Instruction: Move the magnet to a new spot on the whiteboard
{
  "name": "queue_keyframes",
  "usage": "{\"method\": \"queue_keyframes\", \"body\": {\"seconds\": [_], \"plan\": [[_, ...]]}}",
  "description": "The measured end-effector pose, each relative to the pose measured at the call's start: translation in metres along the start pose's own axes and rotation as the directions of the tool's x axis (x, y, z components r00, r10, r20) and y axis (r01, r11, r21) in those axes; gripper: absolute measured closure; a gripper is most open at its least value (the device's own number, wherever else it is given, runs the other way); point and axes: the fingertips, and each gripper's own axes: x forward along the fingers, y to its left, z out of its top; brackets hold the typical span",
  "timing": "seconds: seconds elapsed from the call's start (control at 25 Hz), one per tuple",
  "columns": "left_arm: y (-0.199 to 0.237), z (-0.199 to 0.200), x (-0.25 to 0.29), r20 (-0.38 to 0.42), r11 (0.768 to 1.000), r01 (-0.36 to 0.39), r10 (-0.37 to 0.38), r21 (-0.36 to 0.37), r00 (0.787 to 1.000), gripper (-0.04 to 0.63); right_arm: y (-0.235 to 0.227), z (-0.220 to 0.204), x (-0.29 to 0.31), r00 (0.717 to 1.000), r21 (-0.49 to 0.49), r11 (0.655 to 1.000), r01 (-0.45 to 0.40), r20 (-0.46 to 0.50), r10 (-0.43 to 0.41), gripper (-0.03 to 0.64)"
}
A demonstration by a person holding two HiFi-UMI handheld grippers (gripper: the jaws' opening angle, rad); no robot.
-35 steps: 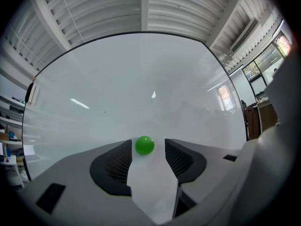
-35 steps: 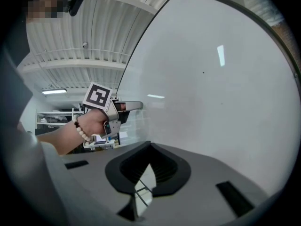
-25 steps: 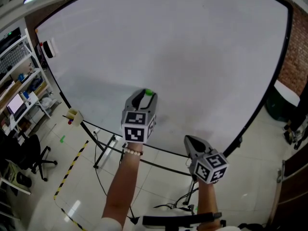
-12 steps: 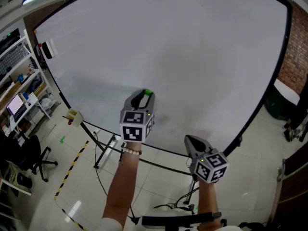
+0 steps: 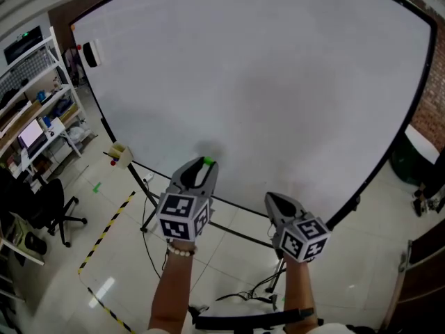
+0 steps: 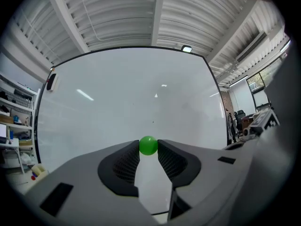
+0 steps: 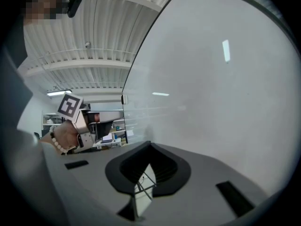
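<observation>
The green magnet [image 6: 148, 145] is pinched in the tips of the left gripper [image 5: 204, 165] (jaws just closed on it) near the lower edge of the whiteboard [image 5: 278, 82], best carried level and set flat on bare board; the right gripper [image 5: 273, 200] is pressed together, empty.

This looks like a lab or workshop hall. A large whiteboard [image 5: 264, 82] stands on a frame under a ribbed metal ceiling [image 6: 122, 18]. There is a brick wall [image 5: 434, 96], shelving [image 5: 42, 110] with a monitor [image 5: 31, 134], an office chair [image 5: 52, 211], and yellow-and-black hazard tape [image 5: 108, 232] on the tiled floor [image 5: 69, 291].
</observation>
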Motion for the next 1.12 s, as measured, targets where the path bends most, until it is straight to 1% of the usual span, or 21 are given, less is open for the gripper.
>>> {"method": "queue_keyframes", "body": {"seconds": [0.2,0.32,0.48,0.6,0.72,0.88,1.0,1.12], "plan": [[0.004,-0.041,-0.071,-0.046,0.998,-0.023,0.021,-0.063,0.999,0.477,0.045,-0.010,0.019,0.997,-0.006,0.997,-0.076,-0.030,0.075,0.609],[0.012,-0.071,-0.109,-0.082,0.993,-0.060,0.052,-0.104,0.995,0.477,0.069,-0.022,0.031,0.991,-0.005,0.993,-0.119,-0.057,0.119,0.609],[0.039,-0.114,-0.156,-0.137,0.976,-0.132,0.108,-0.176,0.985,0.477,0.104,-0.040,0.041,0.982,0.001,0.986,-0.166,-0.093,0.165,0.609],[0.048,-0.131,-0.180,-0.163,0.963,-0.171,0.138,-0.209,0.977,0.477,0.119,-0.047,0.043,0.977,-0.004,0.983,-0.183,-0.111,0.182,0.609],[0.049,-0.141,-0.187,-0.187,0.959,-0.184,0.145,-0.213,0.972,0.477,0.125,-0.053,0.041,0.976,-0.005,0.983,-0.184,-0.119,0.182,0.609],[0.054,-0.143,-0.179,-0.197,0.962,-0.179,0.139,-0.207,0.971,0.477,0.124,-0.059,0.041,0.979,-0.001,0.987,-0.161,-0.123,0.160,0.609],[0.055,-0.142,-0.168,-0.202,0.967,-0.156,0.115,-0.201,0.973,0.477,0.120,-0.059,0.039,0.984,0.006,0.991,-0.135,-0.115,0.135,0.609],[0.047,-0.137,-0.159,-0.199,0.973,-0.125,0.085,-0.196,0.976,0.477,0.115,-0.056,0.030,0.989,0.007,0.994,-0.109,-0.104,0.109,0.609]]}}
